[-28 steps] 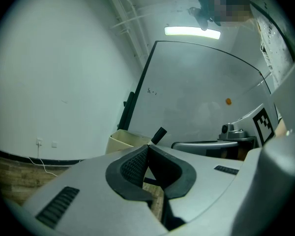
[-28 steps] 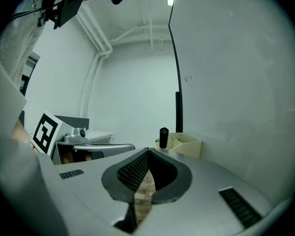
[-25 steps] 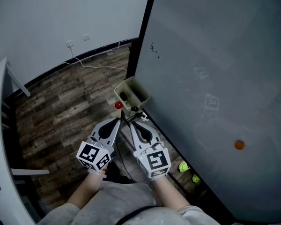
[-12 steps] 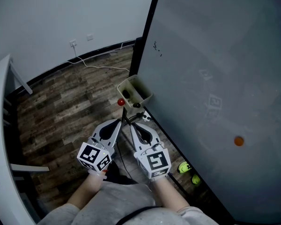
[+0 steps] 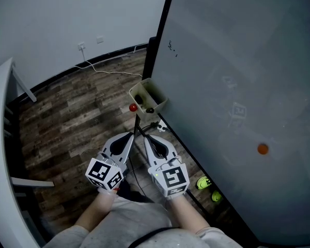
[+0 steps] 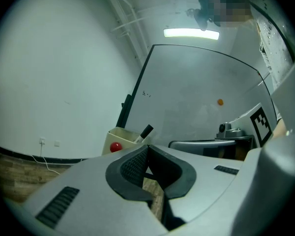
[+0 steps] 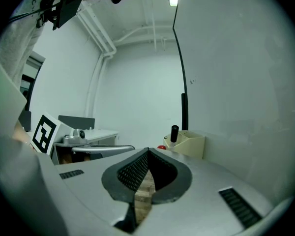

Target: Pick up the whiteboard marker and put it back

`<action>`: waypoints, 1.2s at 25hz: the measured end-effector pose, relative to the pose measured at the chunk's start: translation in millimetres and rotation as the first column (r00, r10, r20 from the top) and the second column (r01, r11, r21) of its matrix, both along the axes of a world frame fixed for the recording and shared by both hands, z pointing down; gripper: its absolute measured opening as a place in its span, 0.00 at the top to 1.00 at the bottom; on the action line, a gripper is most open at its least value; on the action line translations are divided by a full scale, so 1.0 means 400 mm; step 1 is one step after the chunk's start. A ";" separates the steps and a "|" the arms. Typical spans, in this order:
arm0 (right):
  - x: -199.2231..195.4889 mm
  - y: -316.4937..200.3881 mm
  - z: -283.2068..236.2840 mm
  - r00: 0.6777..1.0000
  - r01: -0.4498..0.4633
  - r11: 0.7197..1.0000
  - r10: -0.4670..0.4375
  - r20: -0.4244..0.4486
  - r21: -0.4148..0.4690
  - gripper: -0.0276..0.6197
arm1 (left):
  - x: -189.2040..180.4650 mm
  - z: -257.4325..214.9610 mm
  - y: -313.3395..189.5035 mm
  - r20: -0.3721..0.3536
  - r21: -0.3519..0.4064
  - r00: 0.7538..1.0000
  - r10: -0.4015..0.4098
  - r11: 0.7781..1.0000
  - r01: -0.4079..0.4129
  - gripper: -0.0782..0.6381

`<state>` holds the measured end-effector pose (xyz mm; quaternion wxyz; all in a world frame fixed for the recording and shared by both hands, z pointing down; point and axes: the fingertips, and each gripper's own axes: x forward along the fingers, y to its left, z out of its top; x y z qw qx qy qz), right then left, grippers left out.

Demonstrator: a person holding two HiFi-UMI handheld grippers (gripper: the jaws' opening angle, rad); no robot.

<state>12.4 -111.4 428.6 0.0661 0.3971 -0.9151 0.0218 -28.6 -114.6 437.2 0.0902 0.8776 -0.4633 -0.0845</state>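
The left gripper and the right gripper sit side by side, each with jaws pressed together on nothing. Just ahead of their tips, the black-capped whiteboard marker stands in a beige plastic holder with a small red ball at its side. Beyond them is the big grey whiteboard.

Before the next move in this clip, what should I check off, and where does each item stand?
1. Whiteboard marker located, upright in holder: ok.
2. Left gripper empty, jaws together: ok.
3. Right gripper empty, jaws together: ok.
4. Jaws opened for a grasp: not ok, both shut.
5. Way from grippers to holder free: ok in the head view.
6. Room around the marker inside the holder: cannot tell.
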 end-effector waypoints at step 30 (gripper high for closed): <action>-0.027 0.118 0.013 0.999 -0.044 0.999 0.045 0.016 -0.029 0.93 | -0.017 0.000 0.118 0.024 -0.026 0.996 0.085 0.996 -0.084 0.87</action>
